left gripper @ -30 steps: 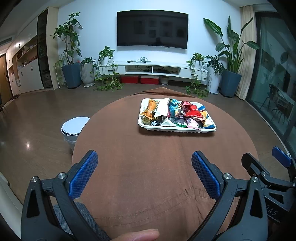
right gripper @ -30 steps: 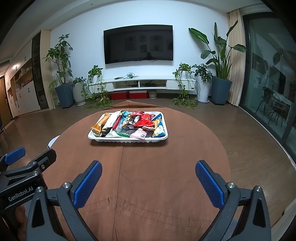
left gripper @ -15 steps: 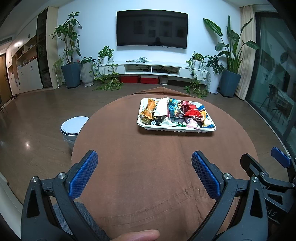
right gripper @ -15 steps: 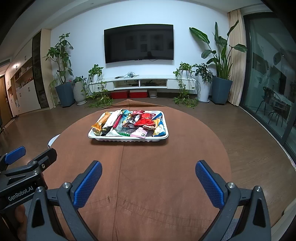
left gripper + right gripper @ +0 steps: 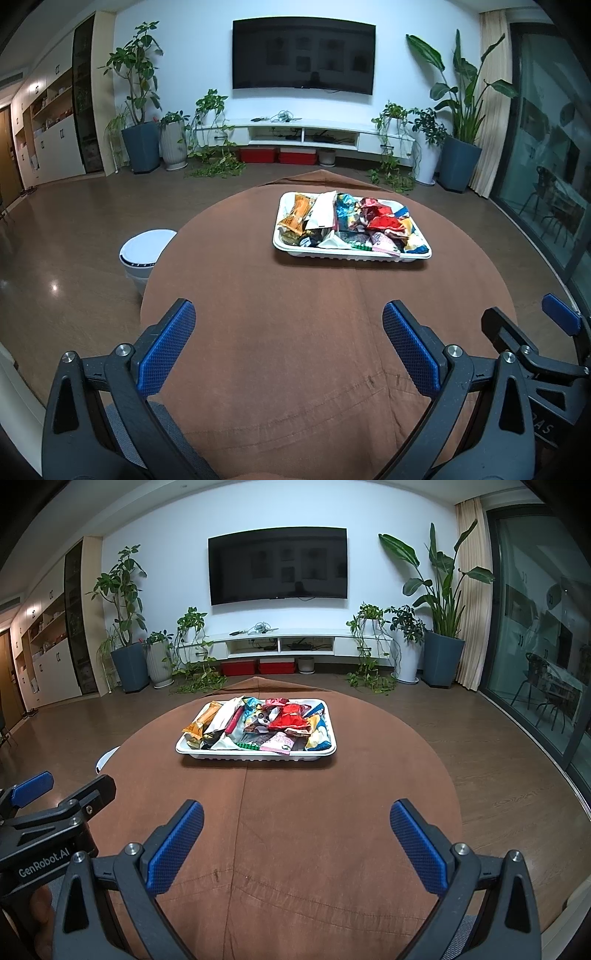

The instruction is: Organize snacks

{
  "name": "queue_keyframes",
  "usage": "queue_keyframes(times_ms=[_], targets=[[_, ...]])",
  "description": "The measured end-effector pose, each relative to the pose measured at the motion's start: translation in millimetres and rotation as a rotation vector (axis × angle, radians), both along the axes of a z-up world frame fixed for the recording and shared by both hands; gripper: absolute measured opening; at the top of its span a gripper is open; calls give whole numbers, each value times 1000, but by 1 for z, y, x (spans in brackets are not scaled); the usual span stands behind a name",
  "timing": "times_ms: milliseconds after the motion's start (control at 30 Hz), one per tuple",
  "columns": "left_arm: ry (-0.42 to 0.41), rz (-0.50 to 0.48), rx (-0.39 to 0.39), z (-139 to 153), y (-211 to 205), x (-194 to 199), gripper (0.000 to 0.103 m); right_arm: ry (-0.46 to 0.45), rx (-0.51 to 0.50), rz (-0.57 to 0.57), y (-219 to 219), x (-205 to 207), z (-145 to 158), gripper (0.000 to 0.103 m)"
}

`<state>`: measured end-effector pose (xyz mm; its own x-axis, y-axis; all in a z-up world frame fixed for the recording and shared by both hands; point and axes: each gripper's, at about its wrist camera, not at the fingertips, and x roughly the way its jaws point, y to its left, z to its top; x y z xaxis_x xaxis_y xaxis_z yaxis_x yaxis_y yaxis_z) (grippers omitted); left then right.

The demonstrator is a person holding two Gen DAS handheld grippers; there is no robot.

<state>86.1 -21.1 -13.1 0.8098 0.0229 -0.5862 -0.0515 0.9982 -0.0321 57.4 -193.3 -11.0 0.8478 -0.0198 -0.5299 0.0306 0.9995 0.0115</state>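
- My left gripper point(image 5: 289, 347), black-framed with 2 blue textured pads, had its jaws spread wide and released, gripping nothing, with only cloth showing between them.
- My right gripper point(image 5: 296, 845), of the same black and blue build, was just as wide open and empty, touching nothing I could see.
- The 2 grippers sat side by side at the near edge of the table, each visible at the border of the other's view.
- The white rectangular plastic tray point(image 5: 255, 756), heaped with mixed snack packets point(image 5: 288, 718) in orange, white, red, blue and pink wrappers, stood at the far half of the table, well apart from both grippers.
- The round table wore a brown cloth point(image 5: 314, 332) with a stitched seam near me.
- A white round bin point(image 5: 147, 251) stood on the dark wooden floor beside the table's left edge.
- Beyond were a wall-mounted black television point(image 5: 277, 565), a low white console and potted green plants point(image 5: 441, 602).
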Motion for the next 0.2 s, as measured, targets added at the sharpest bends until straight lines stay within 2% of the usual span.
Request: queue_keyframes(times_ms=[200], targets=[[-30,-2,11,3,3,2,103,15,12,-5,-3,-10,-11,103]])
